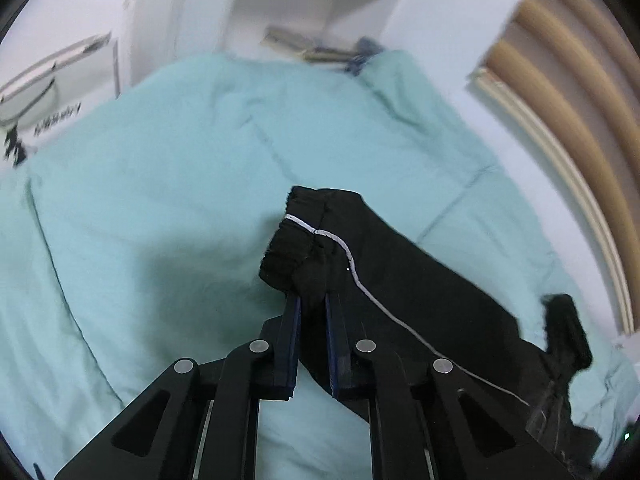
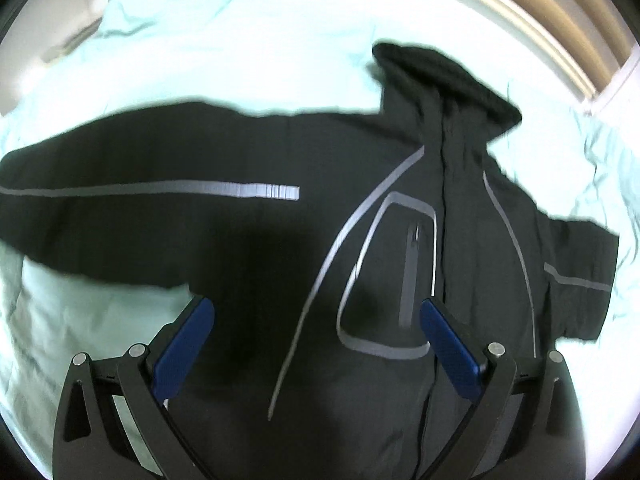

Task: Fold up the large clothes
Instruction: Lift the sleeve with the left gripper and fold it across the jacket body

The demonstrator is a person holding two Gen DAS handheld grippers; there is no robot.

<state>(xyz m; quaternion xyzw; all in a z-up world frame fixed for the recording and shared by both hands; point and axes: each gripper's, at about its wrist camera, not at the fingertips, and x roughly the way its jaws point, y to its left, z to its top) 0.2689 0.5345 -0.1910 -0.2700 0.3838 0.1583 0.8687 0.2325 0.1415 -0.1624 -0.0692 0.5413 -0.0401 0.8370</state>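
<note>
On quilt (image 2: 100, 320): black jacket (image 2: 248, 240) spread flat, no readable writing. Left gripper (image 1: 313, 300) pinching sleeve cuff (image 1: 292, 244). Right gripper (image 2: 316, 316) above jacket chest, fingers spread wide.

Left tongs (image 1: 313, 300) clamped, right tongs (image 2: 316, 314) spread.
Left pads nearly together, pinching black fabric; right pads wide apart, gripping nothing.

One jacket (image 2: 280, 260), one duvet (image 1: 160, 160).
</note>
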